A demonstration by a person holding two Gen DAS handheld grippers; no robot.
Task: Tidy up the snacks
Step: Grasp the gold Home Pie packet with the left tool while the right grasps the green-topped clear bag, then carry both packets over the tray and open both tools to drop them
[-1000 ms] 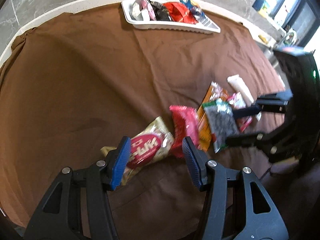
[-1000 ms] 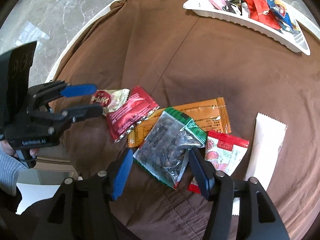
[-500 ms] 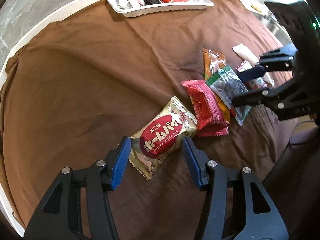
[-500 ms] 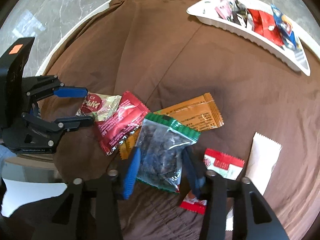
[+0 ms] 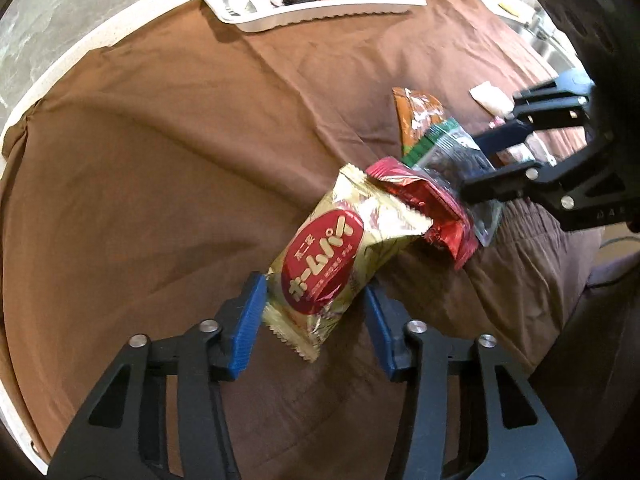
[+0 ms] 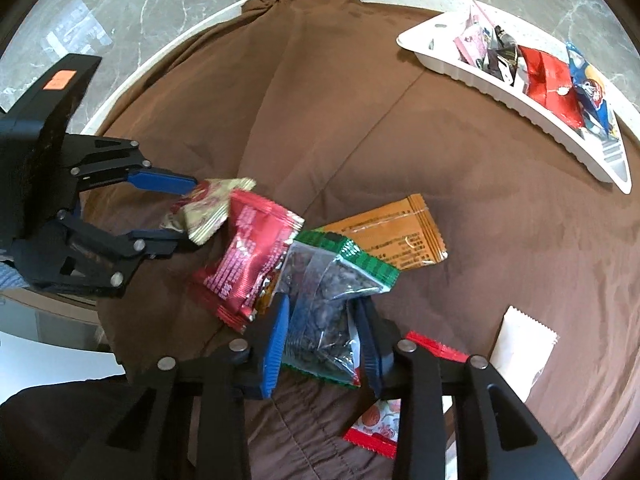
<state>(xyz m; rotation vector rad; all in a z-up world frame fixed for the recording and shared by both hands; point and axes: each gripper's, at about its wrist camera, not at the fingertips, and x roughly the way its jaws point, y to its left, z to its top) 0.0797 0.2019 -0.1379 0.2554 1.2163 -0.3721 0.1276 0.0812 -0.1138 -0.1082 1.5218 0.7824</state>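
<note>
This is looking like a home dining area — a round table (image 6: 160,56) with a pale rim is standing on a grey, white-veined marble floor (image 6: 168,4), and daylight is reflecting off the polished stone. A brown cloth (image 5: 168,152) is covering nearly the whole top, creasing where it drapes. A white tray (image 6: 504,80) of packaged snacks is sitting at the far edge, and more snack packets (image 6: 384,236) are lying loose on the cloth. At the upper right of the left wrist view, something like a window is glowing brightly — too blurred to make out.
</note>
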